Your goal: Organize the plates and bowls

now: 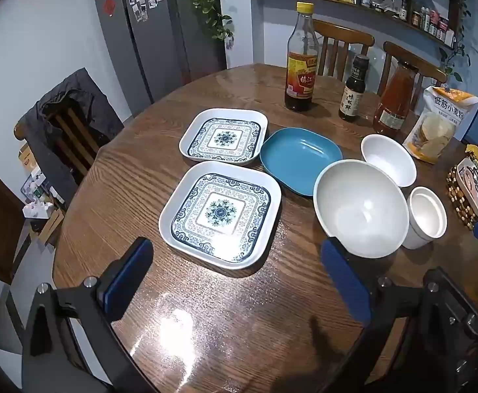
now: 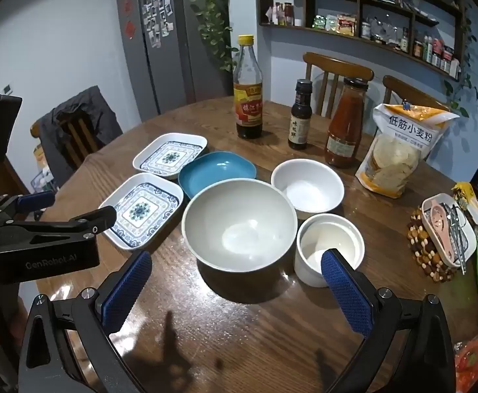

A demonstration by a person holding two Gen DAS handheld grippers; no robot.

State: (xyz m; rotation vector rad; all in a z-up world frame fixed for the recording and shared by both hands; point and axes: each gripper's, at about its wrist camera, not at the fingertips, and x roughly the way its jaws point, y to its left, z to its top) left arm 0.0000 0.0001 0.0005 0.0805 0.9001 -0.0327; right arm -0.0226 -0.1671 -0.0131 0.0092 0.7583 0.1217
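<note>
Left gripper [image 1: 235, 262] and right gripper [image 2: 235, 275] both gape wide, empty, above the round wooden table's [image 1: 239, 311] near edge, facing the large white bowl [image 2: 239, 222]

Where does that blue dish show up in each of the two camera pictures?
Left wrist view: the blue dish sits just right of centre, behind the near patterned square plate and left of the big white bowl.
Right wrist view: the blue dish sits left of centre, right behind the big white bowl.
Shared landmark: the tall yellow-capped bottle stands behind it in both.
</note>
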